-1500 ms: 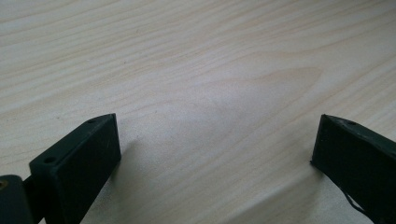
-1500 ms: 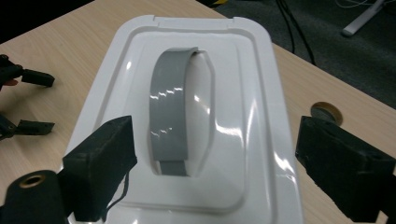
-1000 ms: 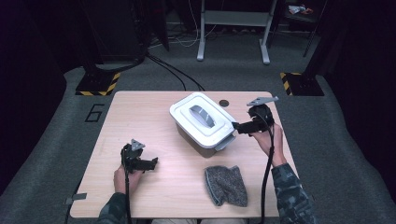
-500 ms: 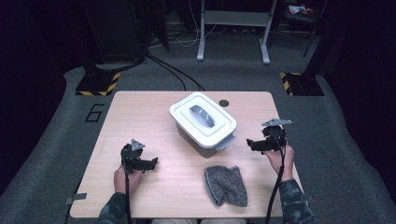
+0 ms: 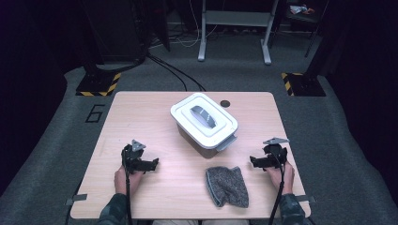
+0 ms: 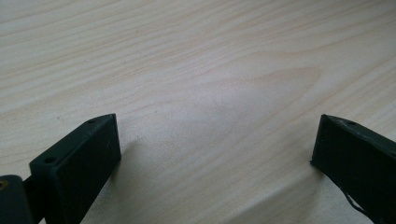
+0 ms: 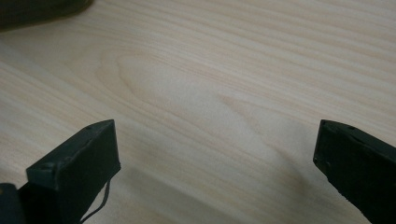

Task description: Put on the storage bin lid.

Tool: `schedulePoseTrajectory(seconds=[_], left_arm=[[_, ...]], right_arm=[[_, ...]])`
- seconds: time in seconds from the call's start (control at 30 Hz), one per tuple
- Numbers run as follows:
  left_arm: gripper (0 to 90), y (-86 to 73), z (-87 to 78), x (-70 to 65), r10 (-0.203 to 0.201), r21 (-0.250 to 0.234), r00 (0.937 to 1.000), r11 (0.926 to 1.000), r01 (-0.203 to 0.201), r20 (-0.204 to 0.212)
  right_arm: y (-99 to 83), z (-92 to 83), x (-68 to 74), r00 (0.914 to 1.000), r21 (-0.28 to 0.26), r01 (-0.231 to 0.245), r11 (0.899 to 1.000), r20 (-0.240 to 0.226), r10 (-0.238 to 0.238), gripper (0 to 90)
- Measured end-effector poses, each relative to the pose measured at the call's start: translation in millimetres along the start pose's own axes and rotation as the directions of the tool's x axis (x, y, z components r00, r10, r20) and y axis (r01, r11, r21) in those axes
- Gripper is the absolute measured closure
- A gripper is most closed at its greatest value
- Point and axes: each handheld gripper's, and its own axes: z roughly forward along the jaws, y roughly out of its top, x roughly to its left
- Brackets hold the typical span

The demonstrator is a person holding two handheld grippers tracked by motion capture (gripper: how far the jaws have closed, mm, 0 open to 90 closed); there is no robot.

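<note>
A white lidded box (image 5: 204, 121) with a grey handle on its lid stands in the middle of the wooden table (image 5: 141, 112). A grey knitted cloth (image 5: 226, 186) lies in front of it near the front edge. My left gripper (image 5: 152, 164) rests low at the front left, jaws pointing right, open over bare wood (image 6: 215, 135). My right gripper (image 5: 254, 162) sits at the front right, to the right of the cloth, jaws pointing left. Its jaws have just been opening and stand wide with only bare wood between them (image 7: 215, 140).
A small dark round cap (image 5: 225, 103) sits in the tabletop behind the box. A dark shape (image 7: 42, 9) shows at the top left corner of the right gripper view. Grey carpet, stand legs and cables surround the table.
My right gripper has left the box's right side and come down toward the front right of the table. The left gripper, box and cloth have not moved.
</note>
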Motion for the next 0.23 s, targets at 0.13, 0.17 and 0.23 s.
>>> schedulePoseTrajectory(seconds=[0.13,0.17,0.23], left_arm=[[0.7,0.1,-0.2,0.2,0.004,0.003,1.0000,1.0000,-0.004,-0.001],[0.7,0.0,-0.2,0.2,0.003,0.003,1.0000,1.0000,-0.003,-0.001],[0.7,0.0,-0.2,0.2,0.004,0.003,1.0000,1.0000,-0.004,0.000]], right_arm=[[-7.9,4.2,-0.5,0.9999,0.009,0.000,1.000,-0.012,0.000,0.0],[-9.4,4.3,-1.7,0.9998,-0.006,0.007,1.000,-0.016,-0.008,0.0],[-11.6,4.2,-2.6,0.9997,-0.023,0.013,1.000,-0.019,-0.014,0.0]])
